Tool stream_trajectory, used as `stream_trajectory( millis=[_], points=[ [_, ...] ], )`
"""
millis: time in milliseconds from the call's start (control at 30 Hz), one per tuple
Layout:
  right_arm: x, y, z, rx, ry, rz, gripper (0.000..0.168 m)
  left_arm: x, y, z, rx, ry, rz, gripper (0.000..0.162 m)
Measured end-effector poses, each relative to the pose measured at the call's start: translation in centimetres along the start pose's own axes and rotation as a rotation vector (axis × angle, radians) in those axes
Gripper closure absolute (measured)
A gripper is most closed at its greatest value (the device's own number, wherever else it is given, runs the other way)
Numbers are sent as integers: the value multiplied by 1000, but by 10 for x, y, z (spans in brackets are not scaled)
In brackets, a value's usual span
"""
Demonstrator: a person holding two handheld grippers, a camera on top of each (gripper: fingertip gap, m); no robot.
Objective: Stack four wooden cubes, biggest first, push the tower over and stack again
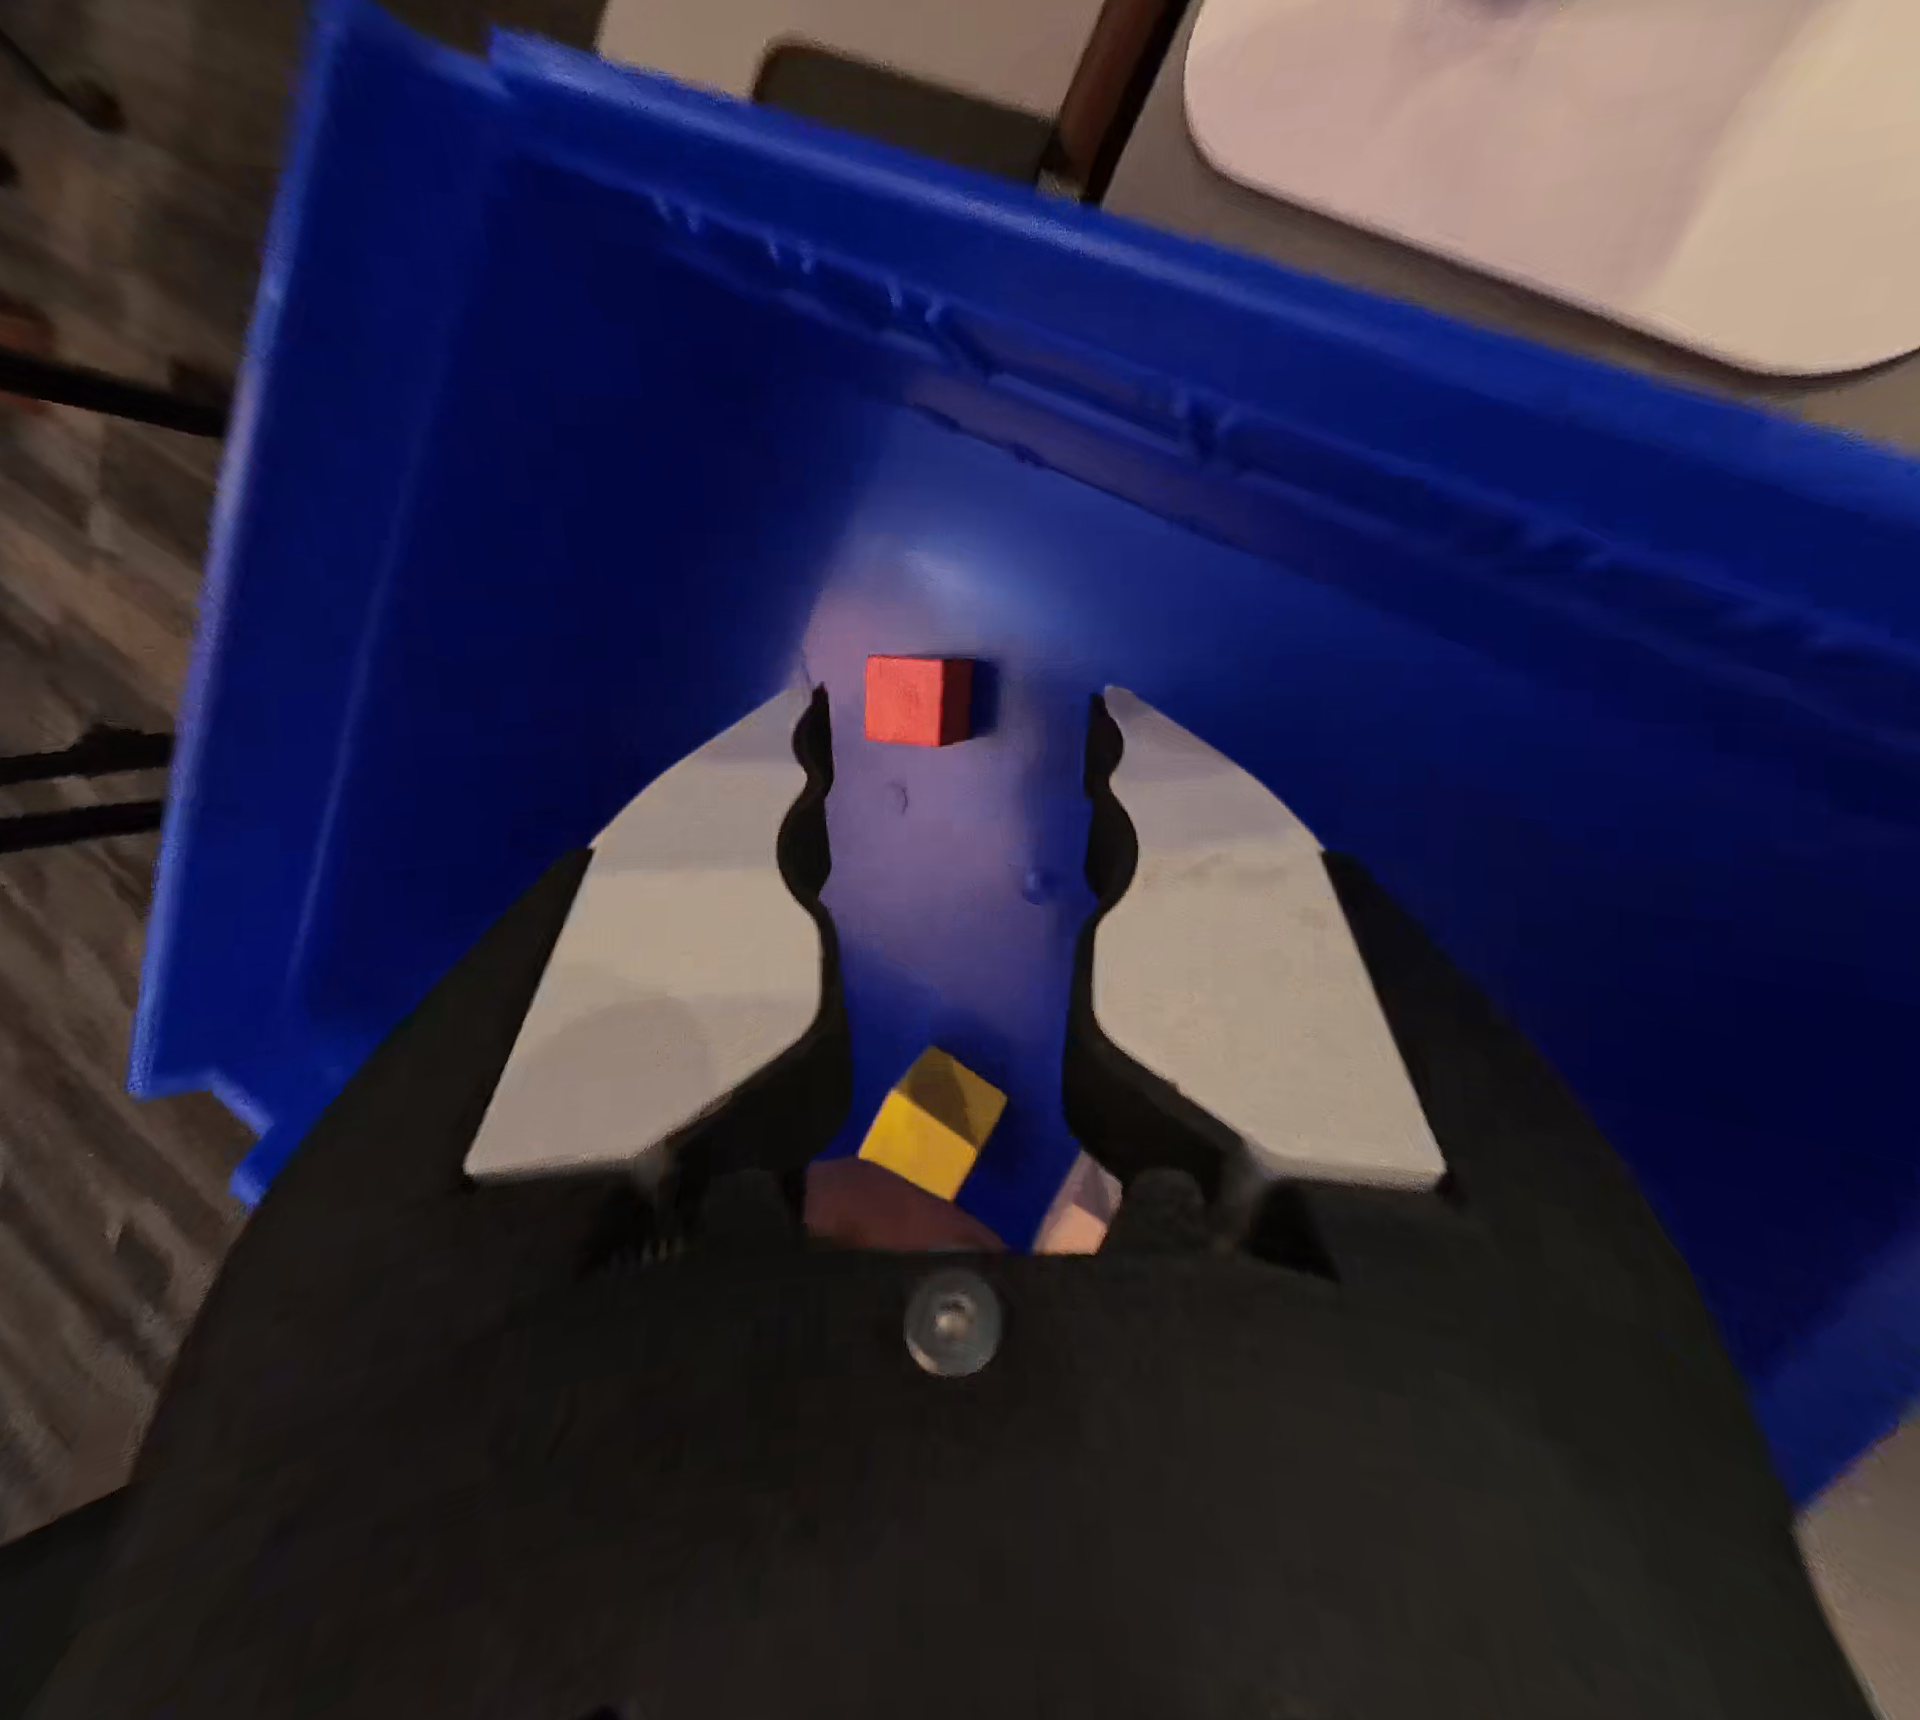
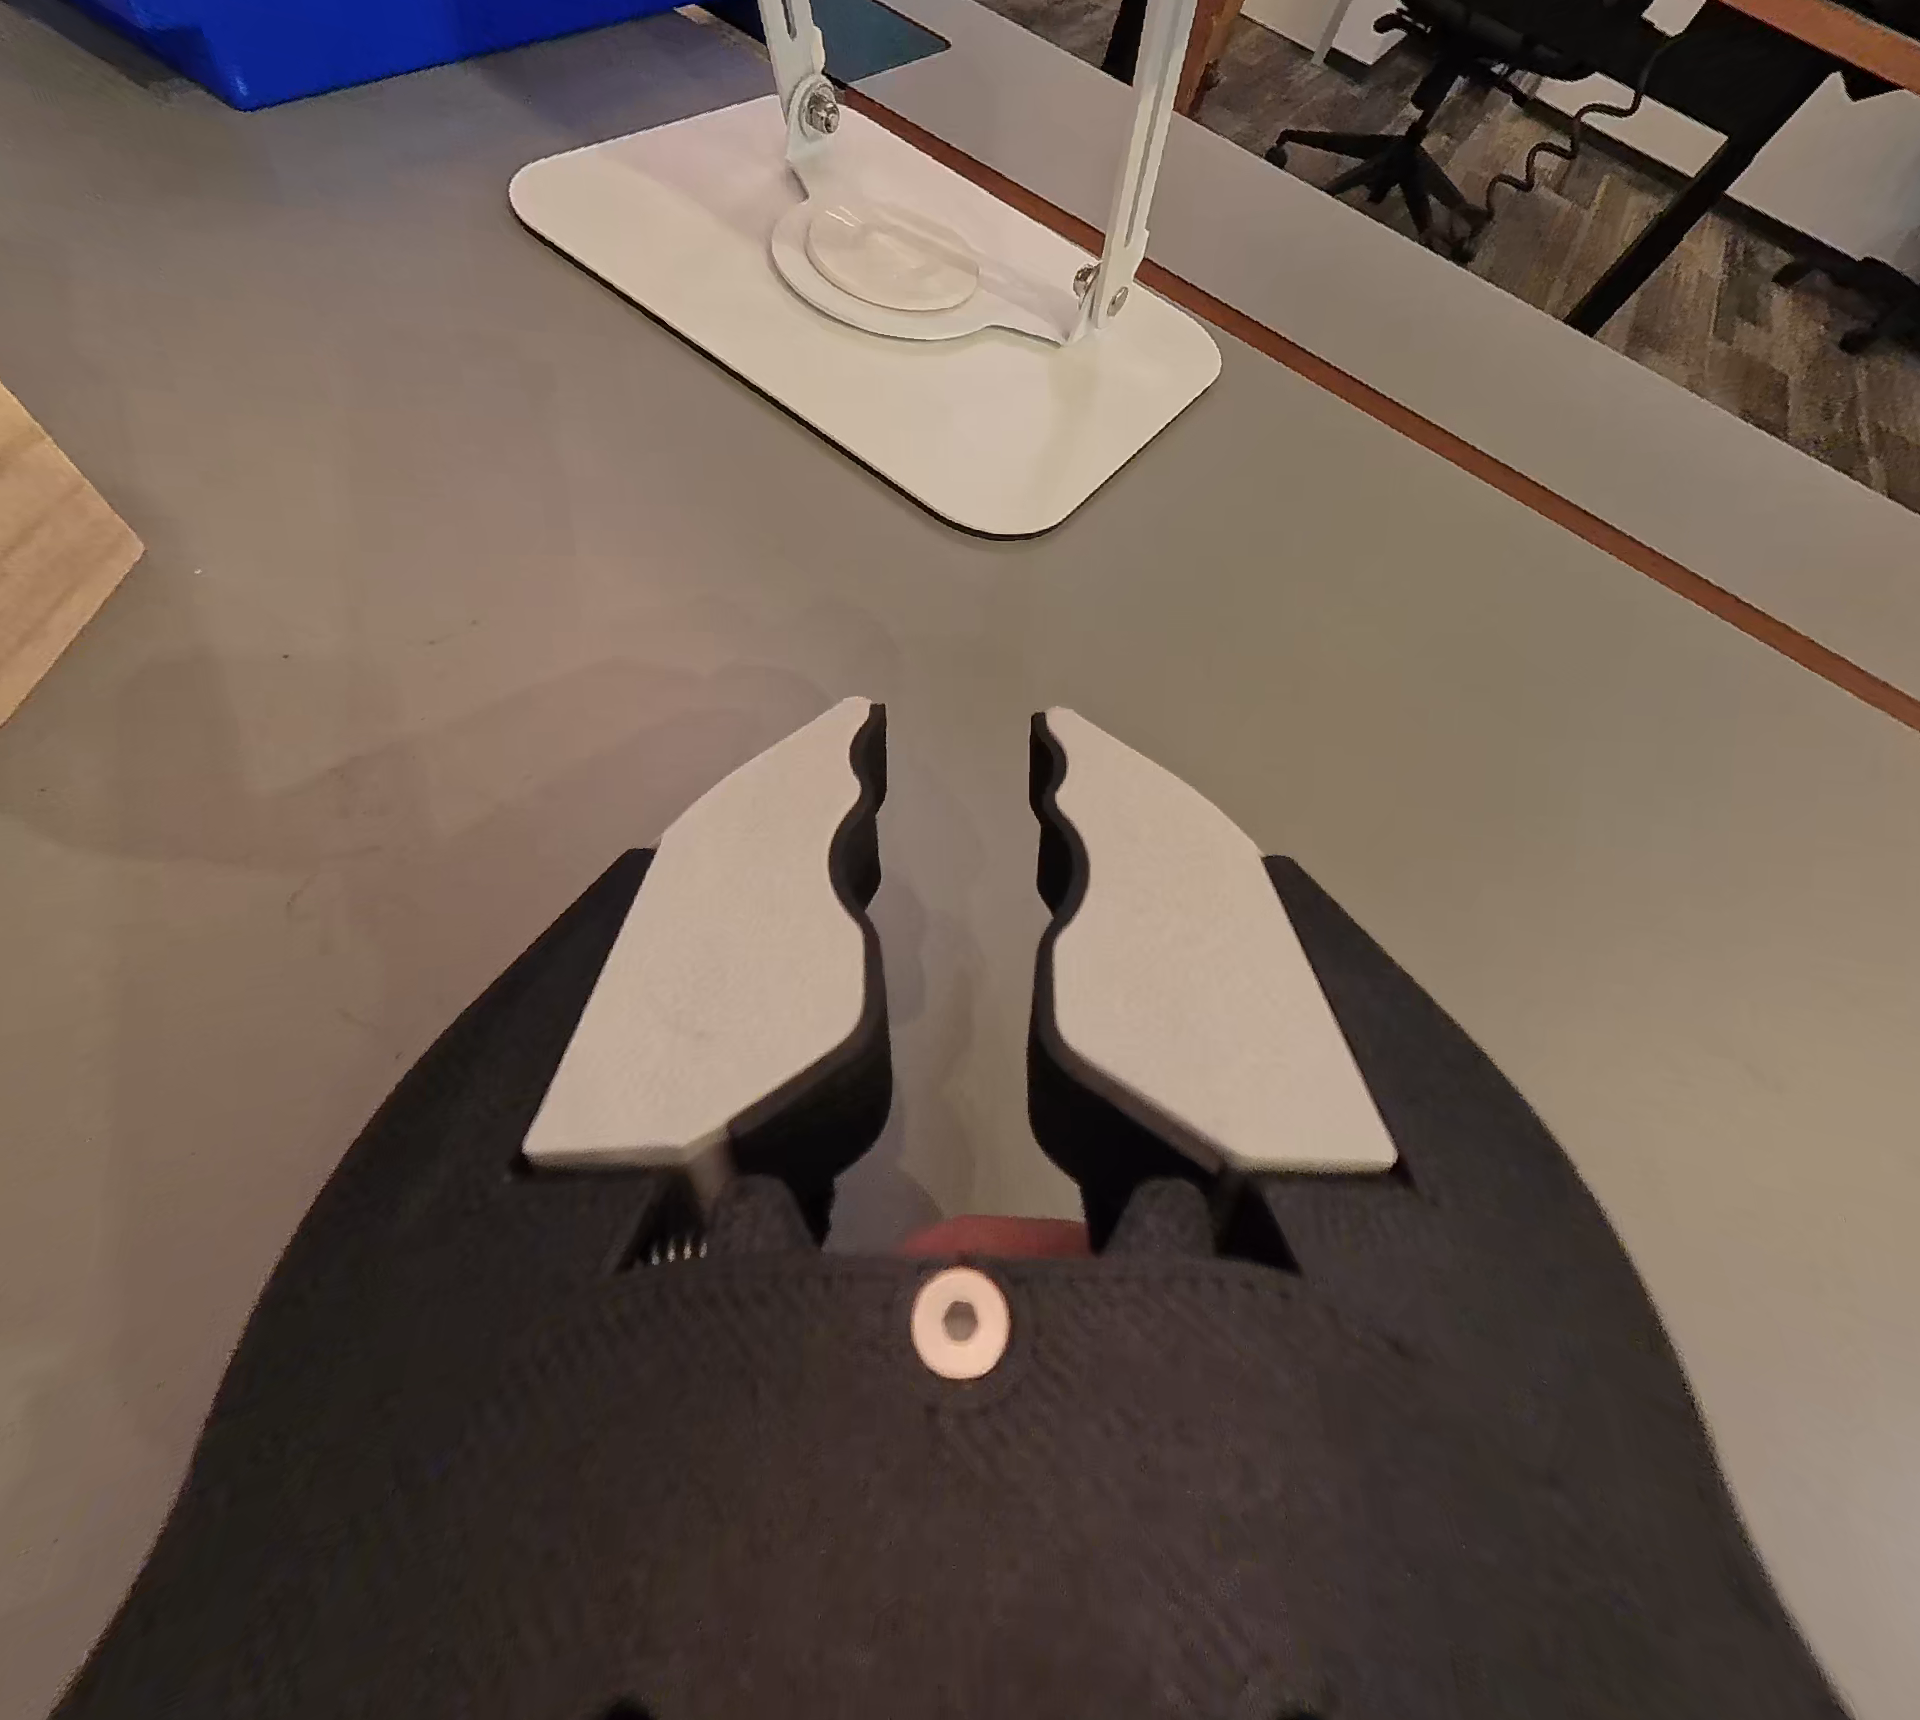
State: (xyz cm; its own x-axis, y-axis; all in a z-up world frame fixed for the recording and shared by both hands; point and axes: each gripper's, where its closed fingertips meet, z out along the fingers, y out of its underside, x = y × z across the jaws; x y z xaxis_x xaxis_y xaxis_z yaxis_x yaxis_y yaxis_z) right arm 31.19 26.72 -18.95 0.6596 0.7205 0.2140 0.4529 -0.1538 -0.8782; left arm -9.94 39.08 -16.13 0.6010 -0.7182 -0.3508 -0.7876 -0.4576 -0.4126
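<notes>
The red cube (image 1: 920, 700) lies on the floor of the blue bin (image 1: 520, 527), small and loose. A sideways nudge from one finger would likely skid it toward the bin wall, and the blur suggests the approach is quick. It sits just beyond the tips of the left claw (image 1: 956, 714), nearer the left finger, jaws apart and empty. A yellow cube (image 1: 935, 1125) lies in the bin too, back by the claw's base. The right claw (image 2: 958, 735), outside the bin over the grey table (image 2: 416, 527), is parted and holds nothing.
</notes>
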Motion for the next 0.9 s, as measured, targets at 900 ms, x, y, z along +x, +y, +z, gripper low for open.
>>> stream_trajectory(
  millis=[900],
  points=[
    [-8,-2,0,4,-24,-12,142,160,11,-115,177,24,106,140]
  ],
)
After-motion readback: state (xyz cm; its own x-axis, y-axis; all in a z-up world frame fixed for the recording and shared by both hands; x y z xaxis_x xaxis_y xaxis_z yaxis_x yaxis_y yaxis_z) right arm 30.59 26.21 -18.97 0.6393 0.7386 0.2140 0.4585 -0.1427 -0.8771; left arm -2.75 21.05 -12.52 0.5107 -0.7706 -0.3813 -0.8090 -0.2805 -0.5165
